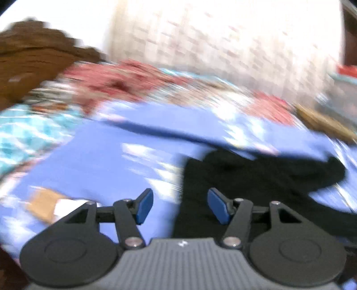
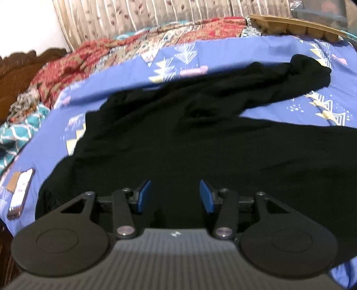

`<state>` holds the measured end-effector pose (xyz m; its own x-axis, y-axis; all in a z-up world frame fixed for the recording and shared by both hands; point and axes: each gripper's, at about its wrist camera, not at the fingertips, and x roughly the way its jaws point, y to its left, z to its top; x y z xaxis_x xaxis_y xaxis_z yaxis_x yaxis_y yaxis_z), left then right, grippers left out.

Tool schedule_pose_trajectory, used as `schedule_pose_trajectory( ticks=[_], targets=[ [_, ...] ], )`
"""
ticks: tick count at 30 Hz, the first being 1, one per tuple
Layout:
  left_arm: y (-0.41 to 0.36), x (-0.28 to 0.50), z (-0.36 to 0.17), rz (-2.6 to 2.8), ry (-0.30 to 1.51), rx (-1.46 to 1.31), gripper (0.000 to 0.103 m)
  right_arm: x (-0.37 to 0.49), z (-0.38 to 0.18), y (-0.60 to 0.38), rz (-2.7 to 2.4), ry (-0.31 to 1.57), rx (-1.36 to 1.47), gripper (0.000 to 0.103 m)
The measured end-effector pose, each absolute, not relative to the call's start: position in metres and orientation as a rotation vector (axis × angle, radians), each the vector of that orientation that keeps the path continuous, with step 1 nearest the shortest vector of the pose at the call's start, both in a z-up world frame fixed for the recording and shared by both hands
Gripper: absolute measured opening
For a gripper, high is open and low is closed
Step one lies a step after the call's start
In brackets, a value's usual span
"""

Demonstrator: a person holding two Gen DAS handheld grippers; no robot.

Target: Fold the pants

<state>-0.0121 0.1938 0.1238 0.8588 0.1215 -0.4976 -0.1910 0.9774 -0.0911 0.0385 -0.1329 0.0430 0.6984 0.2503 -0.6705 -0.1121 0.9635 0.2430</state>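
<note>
On the blue bedsheet [image 2: 223, 48] lie black pants [image 2: 200, 133], unfolded.

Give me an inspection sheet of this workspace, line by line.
Surface: bed with a blue patterned sheet.
Job's things: black pants spread out and wrinkled on the sheet, legs apart, not yet folded.
Clutter: phone on the sheet left of the pants, with a tan card beside it; red patterned blanket and teal cloth bunched at the far left.
Grippers: left gripper open, holding nothing, at the pants' left edge; right gripper open, holding nothing, over the pants.
Cables: nothing seen.
Surroundings: carved wooden headboard at left, curtain behind the bed; the left wrist view is motion-blurred.
</note>
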Motion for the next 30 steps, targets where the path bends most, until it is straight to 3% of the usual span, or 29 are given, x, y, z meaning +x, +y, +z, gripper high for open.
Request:
schedule_pose_trajectory(
  ticks=[5, 11, 16, 21, 30],
  targets=[
    [0.354, -0.051, 0.145, 0.573, 0.455, -0.066, 0.056, 0.044, 0.055, -0.124, 0.161, 0.746, 0.219, 0.051],
    [0.547, -0.079, 0.129, 1.055, 0.540, -0.016, 0.055, 0.051, 0.060, -0.108, 0.105, 0.748, 0.187, 0.051],
    [0.653, -0.089, 0.113, 1.305, 0.596, -0.125, 0.052, 0.058, 0.071, -0.096, 0.086, 0.727, 0.188, 0.051],
    [0.605, -0.074, 0.132, 1.078, 0.482, -0.173, 0.054, 0.055, 0.083, -0.089, 0.092, 0.702, 0.131, 0.051],
    [0.364, -0.003, 0.161, 0.275, 0.400, -0.160, 0.061, 0.034, 0.083, -0.125, 0.053, 0.715, 0.180, 0.051]
  ],
)
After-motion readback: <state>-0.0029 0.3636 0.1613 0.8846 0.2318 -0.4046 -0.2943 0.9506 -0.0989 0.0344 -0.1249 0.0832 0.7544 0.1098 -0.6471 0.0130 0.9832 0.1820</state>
